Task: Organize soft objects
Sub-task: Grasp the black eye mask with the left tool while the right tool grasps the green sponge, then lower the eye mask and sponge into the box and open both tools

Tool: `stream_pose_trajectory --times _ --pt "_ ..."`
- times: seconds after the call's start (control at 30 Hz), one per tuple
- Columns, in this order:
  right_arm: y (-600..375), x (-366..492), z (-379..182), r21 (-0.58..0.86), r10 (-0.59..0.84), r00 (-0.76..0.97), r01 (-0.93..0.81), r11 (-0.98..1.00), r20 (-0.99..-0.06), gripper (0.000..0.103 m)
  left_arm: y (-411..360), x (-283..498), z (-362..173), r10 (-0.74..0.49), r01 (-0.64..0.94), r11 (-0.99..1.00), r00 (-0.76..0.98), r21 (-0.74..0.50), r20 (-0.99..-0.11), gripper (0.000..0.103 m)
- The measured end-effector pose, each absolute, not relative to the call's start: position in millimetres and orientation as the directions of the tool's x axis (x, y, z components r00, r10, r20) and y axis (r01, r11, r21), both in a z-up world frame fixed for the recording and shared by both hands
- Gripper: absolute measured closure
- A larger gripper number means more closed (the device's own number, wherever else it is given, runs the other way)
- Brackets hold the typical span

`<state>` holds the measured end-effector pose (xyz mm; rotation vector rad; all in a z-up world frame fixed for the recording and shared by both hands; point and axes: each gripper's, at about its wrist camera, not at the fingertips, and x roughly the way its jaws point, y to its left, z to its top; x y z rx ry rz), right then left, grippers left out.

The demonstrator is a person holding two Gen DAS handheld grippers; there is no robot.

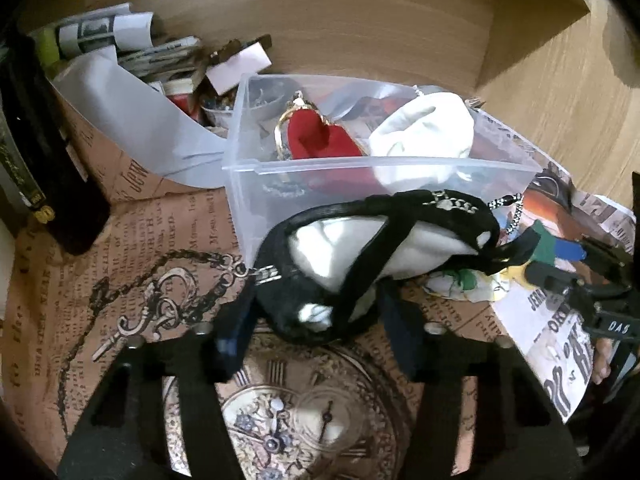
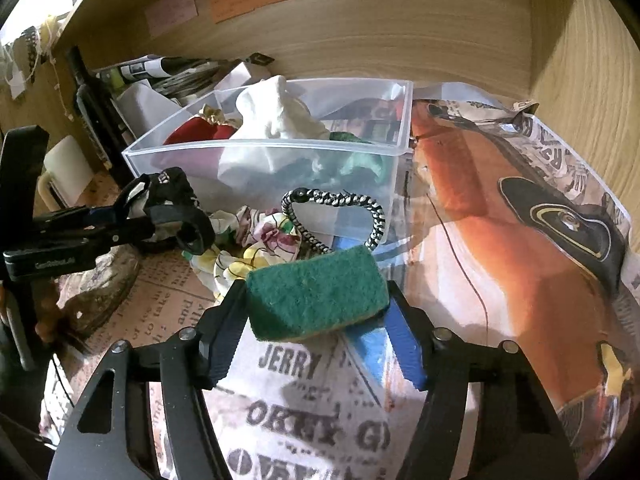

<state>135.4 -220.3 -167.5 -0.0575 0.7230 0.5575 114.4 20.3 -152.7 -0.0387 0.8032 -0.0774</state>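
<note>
Both grippers loaded, in front of the clear bin (image 2: 264, 152).
Left gripper (image 1: 316, 320) fingers pinch a black-and-white pouch (image 1: 360, 248), raised at the bin's near wall. Right gripper (image 2: 316, 312) clamps a green sponge (image 2: 316, 292) over newsprint (image 2: 288, 360) reading "JERRY". Only the right view shows the floral cloth (image 2: 256, 244), the braided cord (image 2: 340, 208) and green fabric in the bin; the left view alone shows the clock-print paper (image 1: 288, 412).

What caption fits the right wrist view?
Right gripper holds a green sponge before a clear bin of soft items.
</note>
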Motion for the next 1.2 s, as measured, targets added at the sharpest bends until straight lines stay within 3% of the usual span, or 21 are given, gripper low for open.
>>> stream_pose_trajectory --times 0.07,0.33,0.77,1.2 --pt "-222 132 -164 0.131 0.459 0.629 -0.496 0.858 -0.628 0.042 22 110 -151 -0.083 0.056 0.997 0.695 -0.062 -0.714 0.065" --pt "-231 128 -145 0.128 0.463 0.676 -0.484 0.866 -0.574 0.042 24 87 -130 -0.087 0.055 0.996 0.743 -0.07 -0.664 0.078" --pt "-233 124 -105 0.105 0.488 0.747 -0.499 0.86 -0.451 0.042 14 73 -62 -0.11 0.079 0.994 0.843 -0.081 -0.526 0.086" --pt "-218 136 -74 0.071 0.525 0.772 -0.538 0.84 -0.357 0.041 3 97 -10 -0.066 0.064 0.998 0.904 -0.018 -0.423 0.087"
